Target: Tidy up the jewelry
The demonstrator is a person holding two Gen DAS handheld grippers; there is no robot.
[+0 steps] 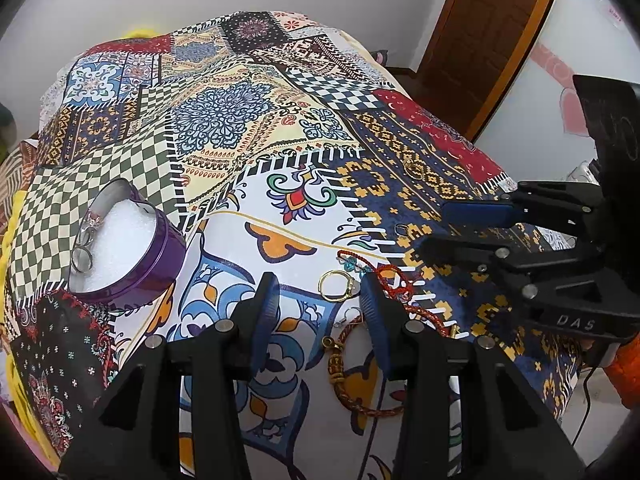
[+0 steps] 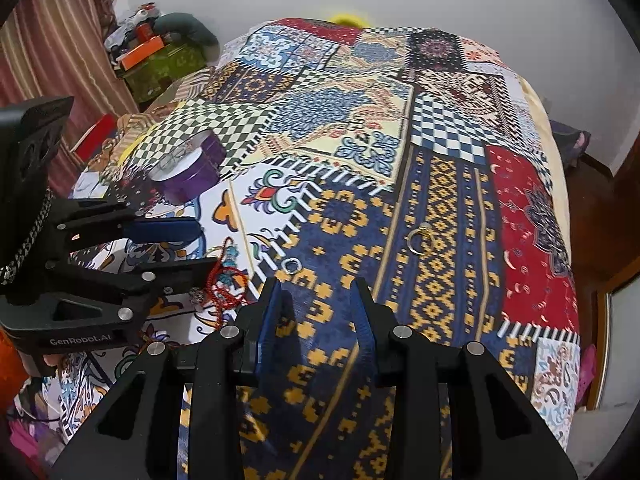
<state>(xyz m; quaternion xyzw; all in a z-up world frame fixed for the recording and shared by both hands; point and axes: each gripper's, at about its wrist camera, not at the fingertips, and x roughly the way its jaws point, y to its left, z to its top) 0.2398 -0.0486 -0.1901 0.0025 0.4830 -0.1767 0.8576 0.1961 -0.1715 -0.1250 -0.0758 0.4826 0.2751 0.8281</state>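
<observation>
My left gripper (image 1: 318,285) hangs open just over the patterned cloth. A gold ring with a pale stone (image 1: 335,286) lies on the cloth between its blue fingertips, and neither pad touches it. A red cord bracelet (image 1: 394,280) sits by the right fingertip, with a braided red-gold bracelet (image 1: 347,364) under the fingers. My right gripper (image 2: 317,286) is open and empty above the blue and yellow patch. A small silver ring (image 2: 292,266) lies just ahead of its left fingertip, and a thin gold ring (image 2: 418,240) lies farther off to the right.
A round purple tin (image 1: 160,256) lined with white foam holds a few rings at the left; it is also in the right wrist view as the purple tin (image 2: 192,176). The bed's edge drops off at right, near a wooden door (image 1: 488,40). Clutter sits beyond the bed's left side.
</observation>
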